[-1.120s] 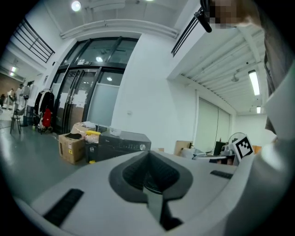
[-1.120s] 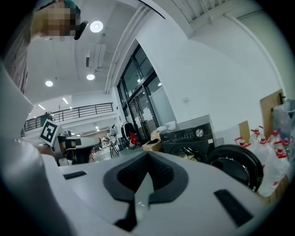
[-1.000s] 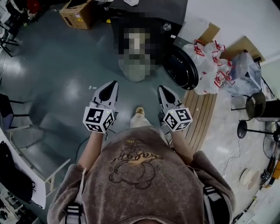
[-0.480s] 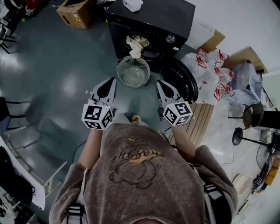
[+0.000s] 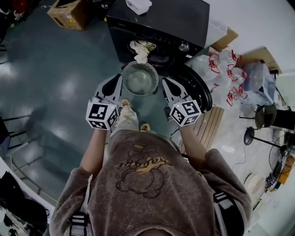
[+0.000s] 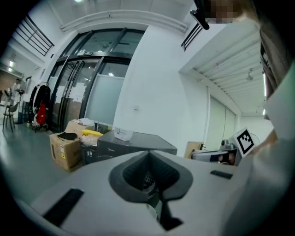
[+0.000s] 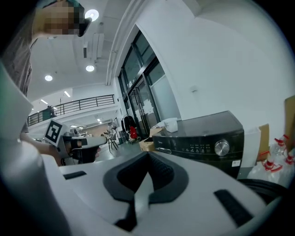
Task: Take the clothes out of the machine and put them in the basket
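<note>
My head camera looks steeply down over the person's shoulders: washing machine [image 5: 156, 23] at 12 o'clock, left gripper [image 5: 118, 77] at 10, right gripper [image 5: 164, 80] at 2. Each gripper's camera sits close behind its own jaws, facing almost level at that same machine. Each also catches the other gripper, at 3 and 9 o'clock.

The drum opening of the machine [image 5: 156, 23] is partly hidden behind the clothes [image 5: 141, 48] hanging from it and the basket [image 5: 139, 78] just in front of the machine. Whether anything lies in the basket cannot be told. The white container [image 5: 137, 5] on top of the machine is cut off by the top edge. In the left gripper view, the left gripper [image 6: 148, 154] hides the machine's front. In the right gripper view, the panel print is too small to read.
</note>
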### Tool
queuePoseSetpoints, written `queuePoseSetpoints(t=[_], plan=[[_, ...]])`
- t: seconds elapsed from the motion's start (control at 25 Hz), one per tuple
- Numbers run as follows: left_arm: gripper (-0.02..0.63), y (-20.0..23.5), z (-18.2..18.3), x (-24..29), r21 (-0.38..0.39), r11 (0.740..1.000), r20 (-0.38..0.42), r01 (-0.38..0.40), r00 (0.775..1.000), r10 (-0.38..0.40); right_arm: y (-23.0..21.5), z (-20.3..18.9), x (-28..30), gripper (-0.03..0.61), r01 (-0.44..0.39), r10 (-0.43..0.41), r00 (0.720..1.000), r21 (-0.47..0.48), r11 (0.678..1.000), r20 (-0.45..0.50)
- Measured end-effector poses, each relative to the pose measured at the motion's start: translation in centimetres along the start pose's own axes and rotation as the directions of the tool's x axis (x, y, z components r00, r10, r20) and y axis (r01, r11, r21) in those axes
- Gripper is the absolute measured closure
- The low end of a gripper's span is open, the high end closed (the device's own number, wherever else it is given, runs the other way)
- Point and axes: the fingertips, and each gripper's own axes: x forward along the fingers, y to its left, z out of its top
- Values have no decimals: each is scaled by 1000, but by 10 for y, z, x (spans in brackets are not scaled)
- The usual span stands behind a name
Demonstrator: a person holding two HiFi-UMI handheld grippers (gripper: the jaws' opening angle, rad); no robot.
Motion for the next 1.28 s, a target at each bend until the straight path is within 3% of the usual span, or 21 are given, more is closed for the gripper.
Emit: queuePoseSetpoints(t=[0.24,0.44,0.88,1.28], plan=[[606,44,-17,53,14,999,-41,49,998,-48,-21,-8,65,584,31,-31,999,6,999,-23],[606,77,-55,100,21,997,-39,70,997,-69,-52,-39,109,584,62,-62,998,13,998,-29],[606,128,-208,204,38,994,7,106,994,-106,-141,-187,194,584,73,-73,997,-21,997,-21],[606,150,-341,245,59,993,43,106,993,-108,-207,-306,245,584,49,-47,998,-40,998,49]])
